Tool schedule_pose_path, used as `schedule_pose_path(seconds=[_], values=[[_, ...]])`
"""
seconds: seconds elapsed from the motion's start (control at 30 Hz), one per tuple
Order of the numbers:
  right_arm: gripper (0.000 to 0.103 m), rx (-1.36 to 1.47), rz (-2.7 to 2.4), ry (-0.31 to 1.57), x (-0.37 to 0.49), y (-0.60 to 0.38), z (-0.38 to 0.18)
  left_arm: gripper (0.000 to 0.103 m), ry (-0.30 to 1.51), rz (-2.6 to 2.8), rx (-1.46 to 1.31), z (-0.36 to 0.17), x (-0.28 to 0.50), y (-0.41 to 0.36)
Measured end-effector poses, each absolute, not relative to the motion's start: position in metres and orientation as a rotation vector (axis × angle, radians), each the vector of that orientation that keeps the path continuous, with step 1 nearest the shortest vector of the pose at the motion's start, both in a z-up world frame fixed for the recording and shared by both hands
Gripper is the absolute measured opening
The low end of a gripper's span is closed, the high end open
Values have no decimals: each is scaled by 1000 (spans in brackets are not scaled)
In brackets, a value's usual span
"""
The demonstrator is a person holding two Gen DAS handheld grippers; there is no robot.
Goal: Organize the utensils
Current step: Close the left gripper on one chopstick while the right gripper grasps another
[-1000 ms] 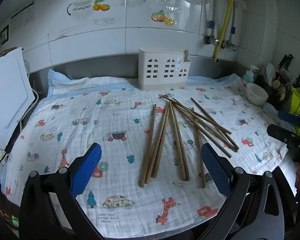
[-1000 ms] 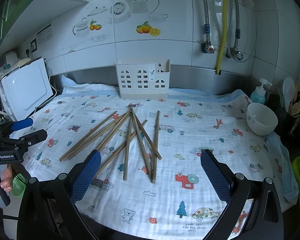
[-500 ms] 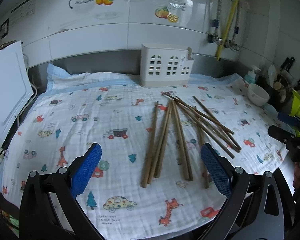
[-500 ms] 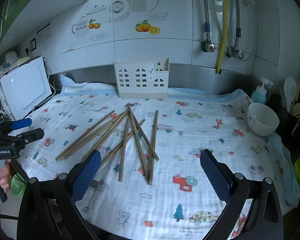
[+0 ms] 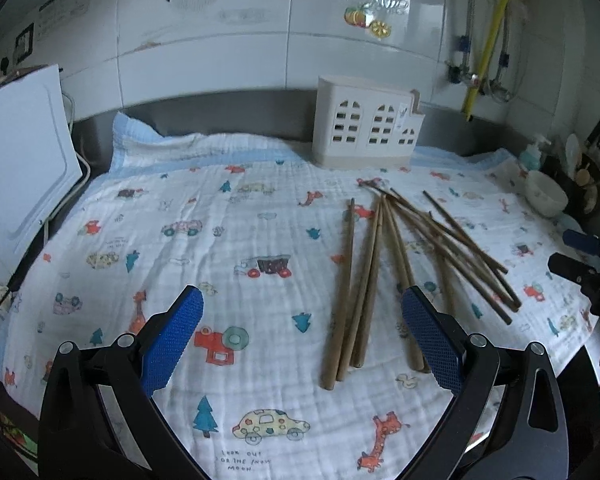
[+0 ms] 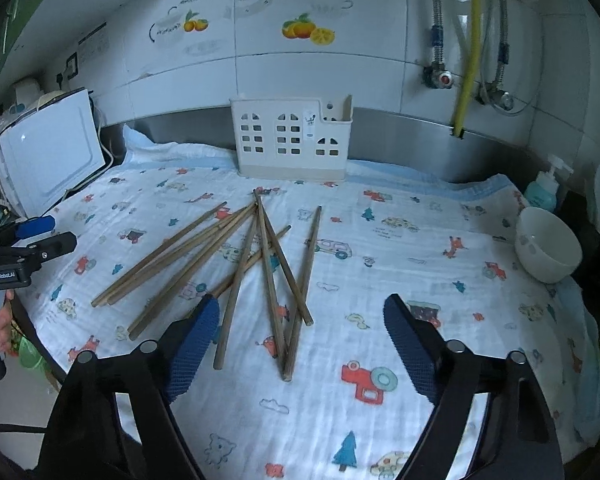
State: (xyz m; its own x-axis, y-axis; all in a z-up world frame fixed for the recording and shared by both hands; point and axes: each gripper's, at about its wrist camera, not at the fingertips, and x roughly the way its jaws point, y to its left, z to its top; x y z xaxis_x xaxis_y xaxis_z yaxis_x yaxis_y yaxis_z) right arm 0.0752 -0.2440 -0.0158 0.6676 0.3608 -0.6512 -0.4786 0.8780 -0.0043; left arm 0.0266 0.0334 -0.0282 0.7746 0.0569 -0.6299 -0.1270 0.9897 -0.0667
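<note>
Several brown wooden chopsticks (image 5: 384,268) lie loosely crossed on a white cloth printed with cars and animals; they also show in the right wrist view (image 6: 236,264). A white plastic utensil holder (image 5: 366,134) with window cut-outs stands at the back by the wall, also seen in the right wrist view (image 6: 292,140). My left gripper (image 5: 300,336) is open and empty above the near edge, its right pad over the chopsticks' near ends. My right gripper (image 6: 296,344) is open and empty, just above the near chopstick ends.
A white appliance (image 5: 16,168) stands at the left. A white bowl (image 6: 546,242), a soap bottle (image 6: 544,188) and a utensil jar sit at the right. Pipes and a yellow hose (image 6: 468,48) run down the tiled wall.
Both grippers have moved forward and lower toward the chopsticks. The right gripper's fingers stand a little closer together than before. The chopsticks have not moved.
</note>
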Motion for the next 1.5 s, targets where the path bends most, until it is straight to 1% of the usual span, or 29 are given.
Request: schedule_pose_path(seconds=[0.1, 0.13, 0.27, 0.33, 0.37, 0.43, 0.47, 0.5, 0.53, 0.57, 0.67, 0.83, 0.93, 1.03, 1.1, 1.13, 1.2, 1.23, 1.27, 1.43, 1.5], values=[[70, -208, 497, 708, 82, -240, -23, 98, 696, 92, -125, -35, 32, 35], [64, -215, 507, 715, 86, -239, -26, 97, 700, 93, -120, -36, 33, 35], [58, -219, 537, 739, 98, -238, -35, 95, 728, 99, -102, -43, 41, 36], [49, -231, 556, 751, 105, -236, -39, 91, 725, 100, -105, -44, 44, 37], [48, -237, 564, 756, 108, -234, -40, 89, 726, 94, -112, -44, 46, 38], [41, -253, 578, 767, 114, -231, -43, 87, 729, 87, -123, -45, 49, 39], [39, -263, 583, 771, 117, -230, -45, 84, 731, 84, -125, -46, 50, 40], [35, -268, 587, 776, 120, -229, -47, 83, 733, 86, -127, -48, 52, 40], [29, -272, 594, 784, 123, -228, -49, 82, 733, 85, -131, -48, 53, 41], [26, -275, 605, 794, 127, -227, -51, 82, 737, 77, -137, -50, 55, 41], [23, -293, 620, 808, 134, -222, -56, 82, 751, 67, -136, -57, 59, 41], [10, -312, 646, 823, 143, -215, -63, 82, 773, 36, -118, -64, 65, 37], [10, -326, 661, 824, 146, -210, -66, 82, 780, 23, -106, -65, 67, 35], [10, -338, 664, 826, 149, -206, -68, 73, 793, -10, -93, -66, 70, 33], [10, -349, 662, 830, 151, -205, -71, 65, 803, -38, -81, -68, 72, 30], [10, -353, 663, 833, 152, -204, -72, 59, 808, -47, -75, -68, 73, 30], [10, -362, 663, 831, 153, -204, -73, 52, 823, -70, -63, -72, 75, 27], [10, -365, 663, 830, 153, -203, -73, 46, 832, -76, -56, -73, 76, 26], [10, -367, 663, 829, 154, -203, -73, 42, 840, -81, -53, -75, 78, 26], [10, -382, 659, 826, 156, -200, -73, 32, 868, -91, -52, -82, 86, 30], [10, -385, 660, 827, 157, -199, -74, 32, 872, -95, -57, -83, 88, 31]])
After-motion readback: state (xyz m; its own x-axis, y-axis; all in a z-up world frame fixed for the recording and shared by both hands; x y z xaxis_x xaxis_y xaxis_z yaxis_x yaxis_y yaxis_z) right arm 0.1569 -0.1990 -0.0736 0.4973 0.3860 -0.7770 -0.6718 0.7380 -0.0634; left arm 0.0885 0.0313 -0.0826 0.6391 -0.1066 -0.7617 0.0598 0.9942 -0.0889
